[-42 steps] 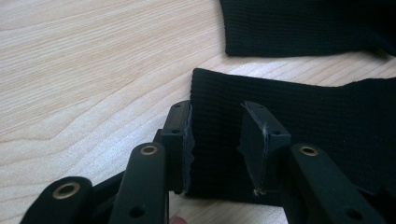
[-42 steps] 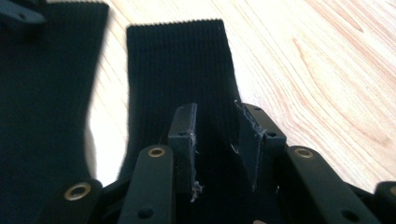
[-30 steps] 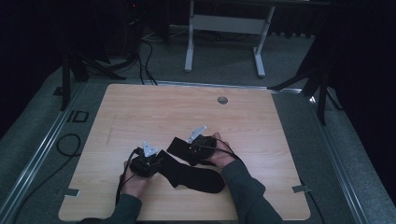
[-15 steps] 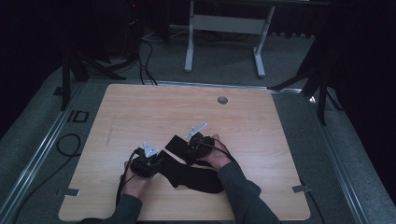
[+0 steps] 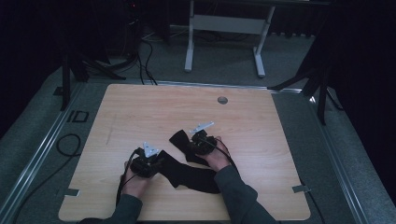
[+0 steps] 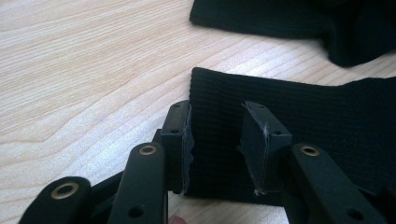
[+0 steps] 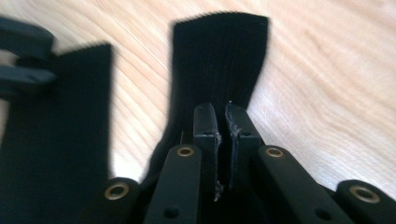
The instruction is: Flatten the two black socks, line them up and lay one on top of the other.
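Two black socks lie on the wooden table (image 5: 140,107). In the high view, one sock (image 5: 196,177) stretches across between the person's hands, and the other sock (image 5: 178,137) ends farther back. My left gripper (image 5: 159,162) is open. In the left gripper view its jaws (image 6: 217,135) stand on either side of the ribbed cuff (image 6: 299,112) of the near sock. My right gripper (image 5: 187,145) is shut on the other sock. In the right gripper view that sock's cuff (image 7: 219,51) runs forward from the closed jaws (image 7: 223,116).
A round grommet hole (image 5: 222,100) sits near the table's far edge. Cables (image 5: 65,142) and a white stand (image 5: 224,23) are on the floor beyond the table. In the right gripper view, the second sock (image 7: 60,121) lies to the left, with the other gripper (image 7: 23,56) at the upper left.
The right gripper has shifted slightly with the sock end held in it. The left hand has hardly moved.
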`<state>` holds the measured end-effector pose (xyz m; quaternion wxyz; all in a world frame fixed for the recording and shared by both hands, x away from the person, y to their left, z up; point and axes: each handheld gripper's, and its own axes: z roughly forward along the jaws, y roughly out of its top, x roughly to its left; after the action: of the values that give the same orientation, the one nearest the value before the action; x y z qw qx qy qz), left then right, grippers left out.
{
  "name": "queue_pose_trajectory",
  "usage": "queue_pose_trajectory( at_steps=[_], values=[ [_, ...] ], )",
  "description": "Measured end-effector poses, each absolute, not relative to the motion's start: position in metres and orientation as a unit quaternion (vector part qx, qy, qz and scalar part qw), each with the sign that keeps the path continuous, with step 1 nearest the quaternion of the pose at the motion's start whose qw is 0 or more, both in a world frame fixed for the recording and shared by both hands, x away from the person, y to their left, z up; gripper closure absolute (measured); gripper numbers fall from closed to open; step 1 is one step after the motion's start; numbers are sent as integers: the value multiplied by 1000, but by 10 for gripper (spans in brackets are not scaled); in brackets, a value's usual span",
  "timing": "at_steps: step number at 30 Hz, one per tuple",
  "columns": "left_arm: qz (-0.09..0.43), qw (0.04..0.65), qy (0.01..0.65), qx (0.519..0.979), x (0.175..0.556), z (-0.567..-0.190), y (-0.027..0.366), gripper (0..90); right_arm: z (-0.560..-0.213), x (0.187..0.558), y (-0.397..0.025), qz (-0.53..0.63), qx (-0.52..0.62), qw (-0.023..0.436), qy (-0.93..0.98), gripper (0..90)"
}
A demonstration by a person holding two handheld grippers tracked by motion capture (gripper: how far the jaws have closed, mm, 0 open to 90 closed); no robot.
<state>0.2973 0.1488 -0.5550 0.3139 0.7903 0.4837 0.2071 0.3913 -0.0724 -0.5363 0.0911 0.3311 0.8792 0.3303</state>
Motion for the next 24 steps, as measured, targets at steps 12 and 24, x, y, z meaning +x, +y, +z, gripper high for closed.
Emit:
queue_pose_trajectory(
  at_steps=[12, 24],
  values=[
    [208, 315, 483, 790, 297, -555, 147, 637, -475, 354, -89, 430, 321, 79, 840, 842],
    [217, 357, 508, 753, 291, -544, 162, 681, -499, 313, -70, 408, 320, 45, 854, 841]
  ],
)
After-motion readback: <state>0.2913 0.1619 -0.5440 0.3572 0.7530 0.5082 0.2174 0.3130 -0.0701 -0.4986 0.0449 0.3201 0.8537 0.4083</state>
